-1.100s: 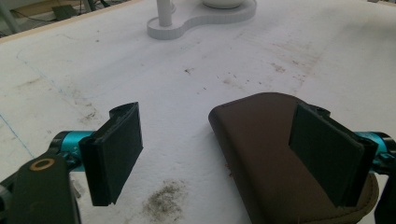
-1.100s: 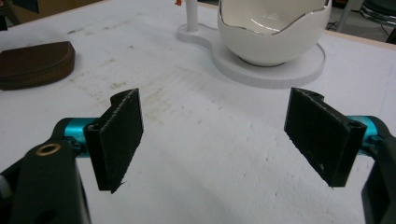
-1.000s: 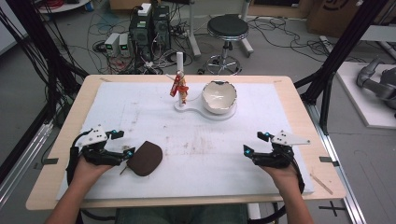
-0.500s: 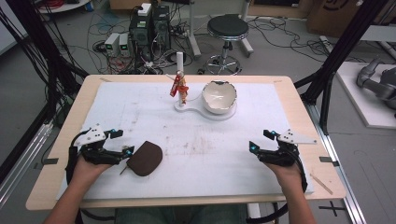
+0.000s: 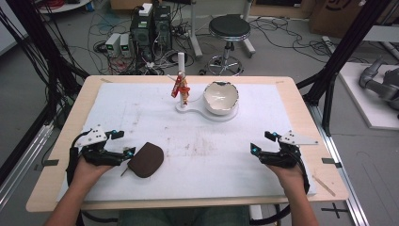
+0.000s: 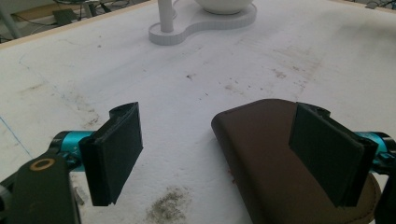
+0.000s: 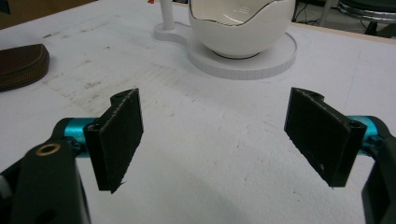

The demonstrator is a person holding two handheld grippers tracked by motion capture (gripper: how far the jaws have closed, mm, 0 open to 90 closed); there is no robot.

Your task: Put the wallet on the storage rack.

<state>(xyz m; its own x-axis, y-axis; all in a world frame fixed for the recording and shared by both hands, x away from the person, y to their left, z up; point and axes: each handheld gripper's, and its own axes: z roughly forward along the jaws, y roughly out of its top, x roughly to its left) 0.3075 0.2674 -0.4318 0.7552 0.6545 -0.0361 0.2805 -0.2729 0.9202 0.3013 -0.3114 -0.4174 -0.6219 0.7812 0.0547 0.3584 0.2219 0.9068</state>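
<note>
Wood table (image 5: 301, 101) w/ white mat (image 5: 226, 155); on mat: brown pouch (image 5: 147, 159), white stand (image 5: 207, 113).

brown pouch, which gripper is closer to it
Left. The left gripper is right at the brown pouch, open, with one jaw over its edge. The right gripper, also open, sits far across the white mat.

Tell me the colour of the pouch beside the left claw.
Dark brown, on the flat leather-like zip pouch; clearest in the left gripper view.
</note>
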